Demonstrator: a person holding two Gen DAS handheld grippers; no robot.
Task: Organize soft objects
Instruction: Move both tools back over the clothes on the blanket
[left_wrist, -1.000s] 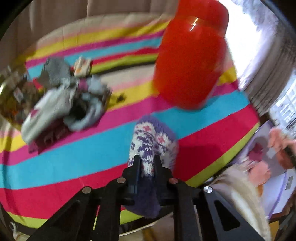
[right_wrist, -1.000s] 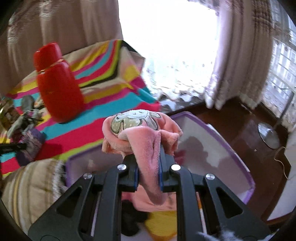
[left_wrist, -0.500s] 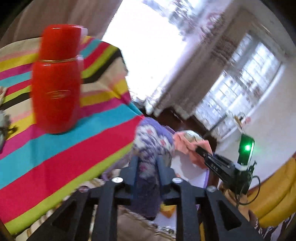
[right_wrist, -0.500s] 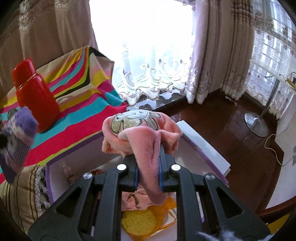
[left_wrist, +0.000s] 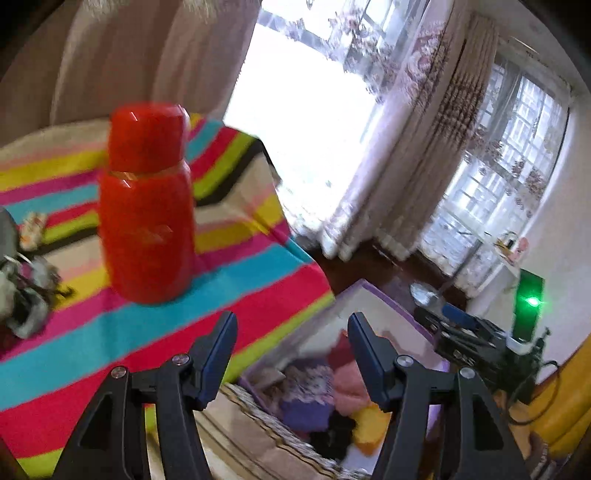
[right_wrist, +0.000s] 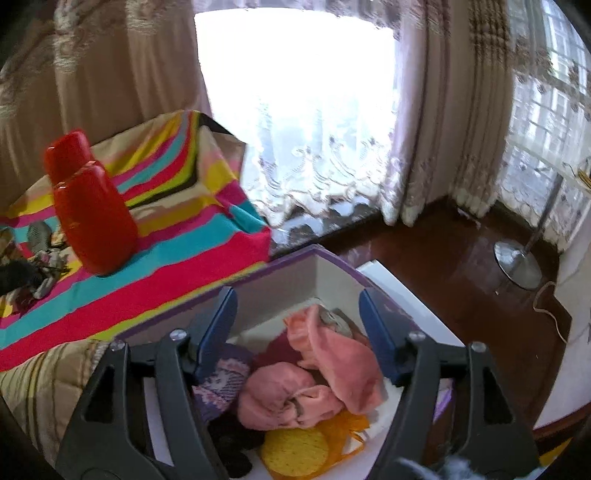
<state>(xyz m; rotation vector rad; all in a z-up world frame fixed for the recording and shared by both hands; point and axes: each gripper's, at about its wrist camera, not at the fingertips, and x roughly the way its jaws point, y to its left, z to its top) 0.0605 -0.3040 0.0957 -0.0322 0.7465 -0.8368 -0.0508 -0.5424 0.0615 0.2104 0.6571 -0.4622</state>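
Observation:
My left gripper (left_wrist: 290, 328) hangs over the table edge, its jaws opening with nothing between them. Below it the purple patterned sock (left_wrist: 308, 391) lies in the purple-rimmed white box (left_wrist: 373, 291). My right gripper (right_wrist: 297, 308) hovers above the same box (right_wrist: 317, 254), jaws opening and empty. The pink plush cloth (right_wrist: 336, 354) rests inside on other pink pieces, beside the purple sock (right_wrist: 221, 384) and a yellow sponge in netting (right_wrist: 295, 448). A heap of soft items (left_wrist: 26, 295) stays on the striped tablecloth at far left, also seen as a heap (right_wrist: 40, 262) in the right wrist view.
A tall red flask (left_wrist: 147, 206) stands on the striped tablecloth (left_wrist: 92, 343) near the box side. A striped cushion (right_wrist: 40, 384) lies between table and box. The other gripper's body with a green light (left_wrist: 528, 306) sits right. A floor lamp base (right_wrist: 517, 262) stands on the dark floor.
Both grippers opened. The purple sock left the left jaws and the pink cloth left the right jaws; both now lie in the box. The left view swung from the table toward the box.

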